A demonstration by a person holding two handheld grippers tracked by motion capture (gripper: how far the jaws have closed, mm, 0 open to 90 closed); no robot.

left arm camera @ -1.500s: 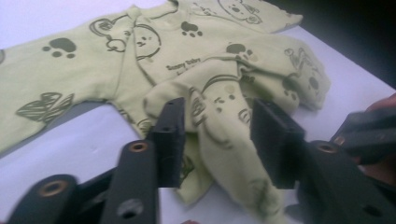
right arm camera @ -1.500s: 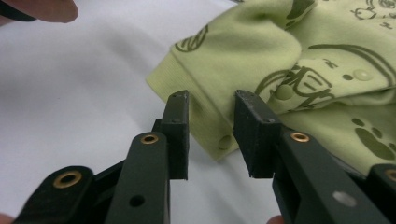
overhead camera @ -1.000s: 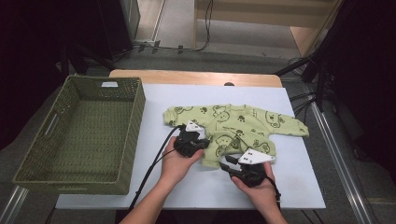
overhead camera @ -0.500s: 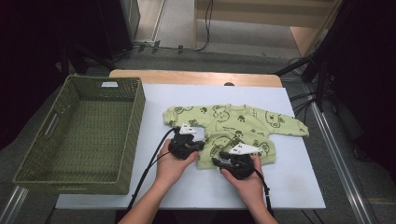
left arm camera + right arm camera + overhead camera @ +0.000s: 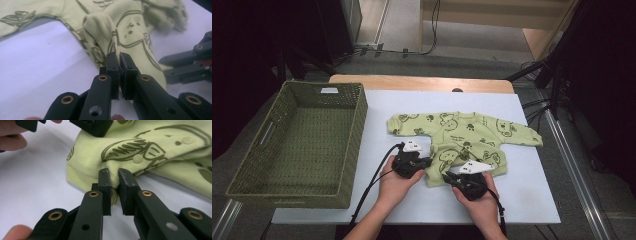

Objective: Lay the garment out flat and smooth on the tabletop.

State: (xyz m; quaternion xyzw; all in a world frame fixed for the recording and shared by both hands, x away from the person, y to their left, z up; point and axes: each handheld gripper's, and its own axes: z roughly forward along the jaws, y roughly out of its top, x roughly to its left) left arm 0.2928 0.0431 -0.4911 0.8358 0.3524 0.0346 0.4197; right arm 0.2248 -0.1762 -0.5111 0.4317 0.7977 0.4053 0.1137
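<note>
Fabric is what I have in both claws right now: a small light-green baby garment (image 5: 464,137) printed with dark-green bears and paws, lying flat on the white desk (image 5: 532,200) with its sleeves stretched out to either side.

My left claw (image 5: 426,161) sits at the lower left corner of the garment's body. In the left gripper view its jaws are pressed together on a raised fold of the hem (image 5: 105,32), which stands up in a hump just past the pads (image 5: 113,65).

My right claw (image 5: 451,178) is at the bottom hem, just beside the left one. Its jaws have just been closing, and in the right gripper view the cloth edge (image 5: 110,178) is pinched between them, with a narrow gap showing lower down between the pads (image 5: 105,183).

From the high view, my two hands rest close together at the near edge of the desk. A green woven basket (image 5: 347,150) stands on the left of the desk, well apart from the garment.
</note>
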